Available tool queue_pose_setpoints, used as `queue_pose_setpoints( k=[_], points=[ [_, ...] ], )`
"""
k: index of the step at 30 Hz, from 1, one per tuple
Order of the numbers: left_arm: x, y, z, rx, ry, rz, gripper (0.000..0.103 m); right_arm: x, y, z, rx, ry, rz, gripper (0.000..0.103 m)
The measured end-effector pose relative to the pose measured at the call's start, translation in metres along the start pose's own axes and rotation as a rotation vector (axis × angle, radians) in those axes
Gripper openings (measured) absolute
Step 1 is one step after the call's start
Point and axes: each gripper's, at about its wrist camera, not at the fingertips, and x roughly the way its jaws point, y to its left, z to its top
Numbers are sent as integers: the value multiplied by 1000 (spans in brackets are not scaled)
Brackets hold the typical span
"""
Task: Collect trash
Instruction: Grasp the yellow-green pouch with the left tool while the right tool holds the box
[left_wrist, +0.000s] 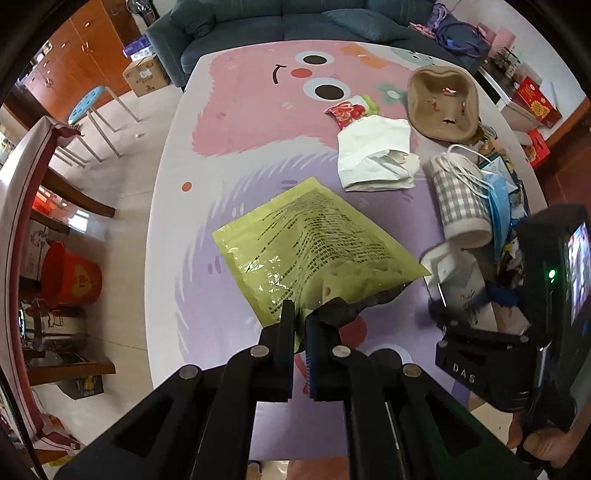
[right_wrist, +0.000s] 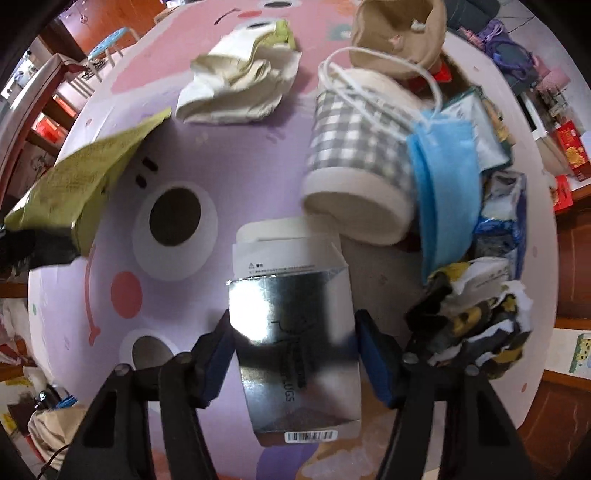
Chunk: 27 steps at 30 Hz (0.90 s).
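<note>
My left gripper (left_wrist: 300, 312) is shut on the lower corner of a yellow-green printed pouch (left_wrist: 314, 243), which tilts up off the table; the right wrist view has the same pouch (right_wrist: 74, 177) at its left edge. My right gripper (right_wrist: 293, 332) points down at a shiny silver box (right_wrist: 291, 325) that lies flat on the table. Its blue pads (right_wrist: 373, 354) stand open close along both long sides of the box. In the left wrist view the right gripper (left_wrist: 465, 314) is a blur over that box (left_wrist: 460, 284), with a hand (left_wrist: 543, 446) on its grip.
The round table (left_wrist: 240, 110) has a pink and purple cartoon cover. On it lie a crumpled white bag (left_wrist: 376, 155), a red wrapper (left_wrist: 349, 110), a tan bowl-shaped holder (left_wrist: 443, 103), a tipped checked cup (right_wrist: 354, 158), a blue face mask (right_wrist: 443, 192) and torn wrappers (right_wrist: 476, 328). A red bucket (left_wrist: 70, 277) stands on the floor.
</note>
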Motion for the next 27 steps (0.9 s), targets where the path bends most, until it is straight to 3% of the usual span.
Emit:
queue_pose_setpoints(
  k=[8, 14, 19, 20, 22, 23, 24, 27],
  points=[
    [-30, -10, -12, 40, -36, -19, 2, -58, -19, -18, 42, -151, 195, 62],
    [-61, -29, -33, 55, -55, -48, 2, -92, -34, -54, 36, -240, 246, 62],
    [-77, -40, -57, 17, -92, 2, 6, -105, -49, -84, 22, -268, 289, 62],
    [-78, -40, -61, 1, -99, 10, 15, -104, -45, -86, 15, -272, 294, 62],
    [-77, -41, -67, -24, -119, 40, 42, -102, -46, -92, -7, -270, 294, 62],
    [-76, -41, -69, -37, -134, 56, 67, -102, -46, -96, -15, -270, 293, 62],
    [-76, -40, -71, -48, -149, 64, 81, -103, -46, -99, -25, -273, 292, 62],
    [-69, -40, -71, -70, -167, 61, 82, -105, -49, -106, -24, -293, 302, 62]
  ],
)
